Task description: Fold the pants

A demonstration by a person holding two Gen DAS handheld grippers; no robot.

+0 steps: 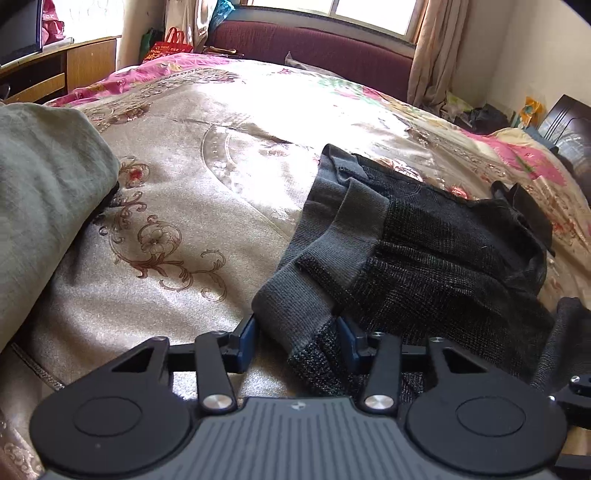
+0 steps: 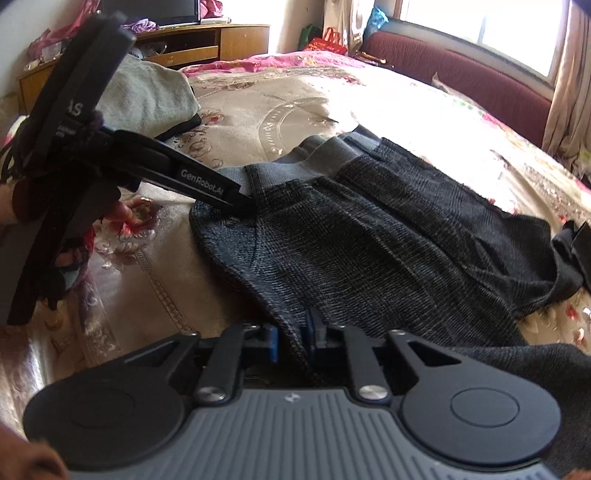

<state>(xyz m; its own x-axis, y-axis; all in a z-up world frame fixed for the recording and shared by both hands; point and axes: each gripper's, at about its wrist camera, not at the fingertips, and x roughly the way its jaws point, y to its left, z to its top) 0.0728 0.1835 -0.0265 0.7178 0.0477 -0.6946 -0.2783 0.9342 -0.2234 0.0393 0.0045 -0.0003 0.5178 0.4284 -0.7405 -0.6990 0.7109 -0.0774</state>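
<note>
Dark grey knit pants (image 1: 424, 251) lie partly folded on the bed, over a beige floral bedspread (image 1: 177, 206), with the lighter grey ribbed cuffs (image 1: 332, 236) stacked toward the middle of the bed. In the left wrist view the left gripper (image 1: 297, 341) has its blue-padded fingers (image 1: 246, 338) on either side of a cuff end at the near edge of the pants; the fabric sits between the pads with a gap still showing on the left side, so the jaws look apart rather than clamped. In the right wrist view the right gripper (image 2: 291, 338) has its pads pressed close on a stitched edge of the pants (image 2: 369, 240) near the camera, clamped on the fabric. The same view shows the left gripper (image 2: 236, 201) coming in from the left, its tip touching the pants just below the grey cuffs (image 2: 295, 166). A folded pale green garment (image 1: 40, 177) rests on the bedspread to the left, apart from the pants. A maroon headboard (image 1: 314, 51) and a window (image 1: 369, 14) sit behind the bed, and a wooden cabinet (image 2: 207, 40) stands at the far left
</note>
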